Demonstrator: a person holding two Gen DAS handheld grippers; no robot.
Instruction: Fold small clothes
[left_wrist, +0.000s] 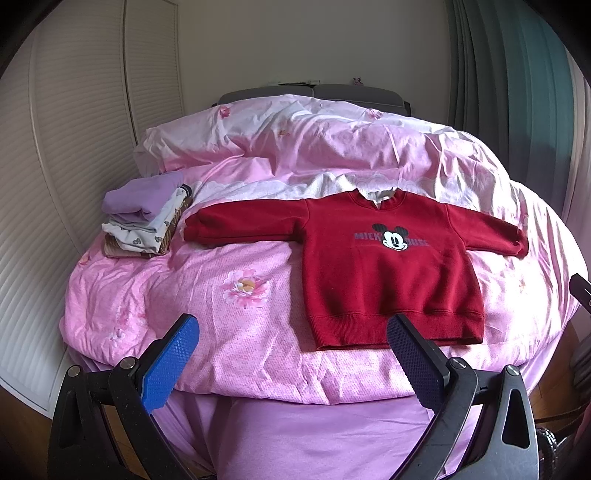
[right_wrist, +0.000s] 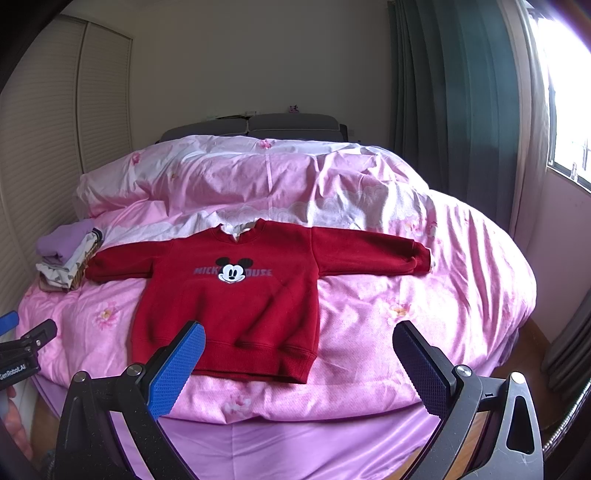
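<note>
A small red Mickey Mouse sweatshirt (left_wrist: 388, 269) lies flat and face up on the pink bed, both sleeves spread out sideways; it also shows in the right wrist view (right_wrist: 236, 295). My left gripper (left_wrist: 293, 332) is open and empty, held above the bed's near edge, in front of the sweatshirt's hem and to its left. My right gripper (right_wrist: 299, 339) is open and empty, in front of the hem's right part. A stack of folded small clothes (left_wrist: 144, 221) sits at the left, beside the left sleeve cuff; it also shows in the right wrist view (right_wrist: 66, 258).
The pink floral duvet (left_wrist: 240, 288) covers the bed, bunched up toward the grey headboard (left_wrist: 314, 92). White louvred closet doors (left_wrist: 74, 147) stand at the left. Dark green curtains (right_wrist: 454, 110) and a bright window (right_wrist: 569, 110) are at the right. The left gripper's tip (right_wrist: 22, 343) shows at the right view's left edge.
</note>
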